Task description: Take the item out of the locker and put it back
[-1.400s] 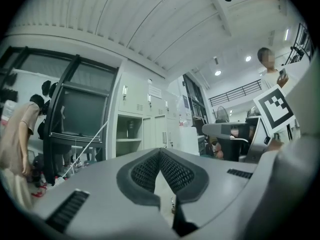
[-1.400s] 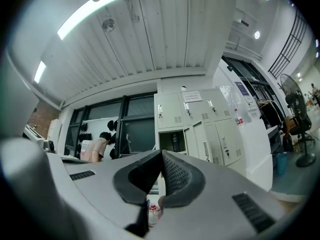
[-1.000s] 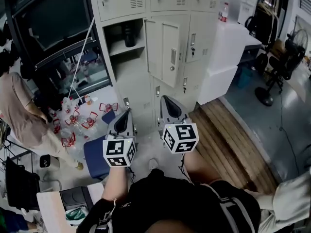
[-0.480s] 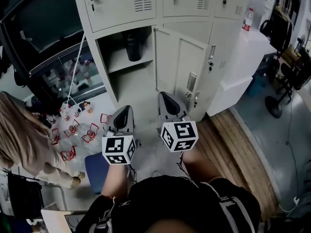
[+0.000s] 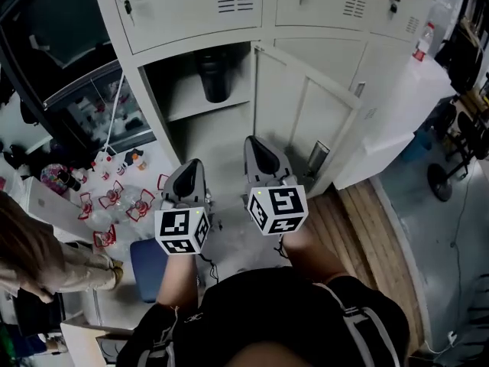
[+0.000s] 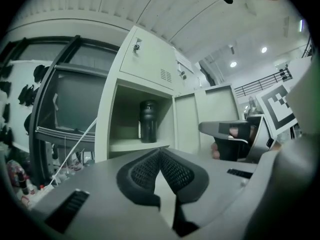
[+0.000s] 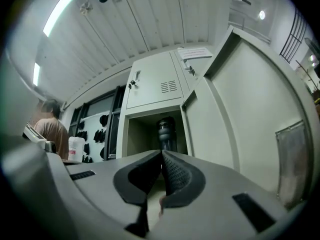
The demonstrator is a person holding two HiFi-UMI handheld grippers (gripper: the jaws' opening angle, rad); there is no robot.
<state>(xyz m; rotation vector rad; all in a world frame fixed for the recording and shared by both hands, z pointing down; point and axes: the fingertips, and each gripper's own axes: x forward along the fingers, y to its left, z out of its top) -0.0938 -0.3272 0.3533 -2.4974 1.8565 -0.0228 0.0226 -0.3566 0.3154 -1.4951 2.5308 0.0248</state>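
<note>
Head view steeply down from above; both gripper views low, upward, toward the shared locker (image 5: pixel 182 82)

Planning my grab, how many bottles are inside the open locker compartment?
1: a black bottle stands upright on the shelf of the open locker, right of centre. Corners out of sight may hide more.

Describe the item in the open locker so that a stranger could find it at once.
Look at the wall of pale grey lockers; only one compartment has its door swung open. On its shelf stands a dark bottle, upright, alone in that compartment, while the neighbouring doors are shut.
</note>
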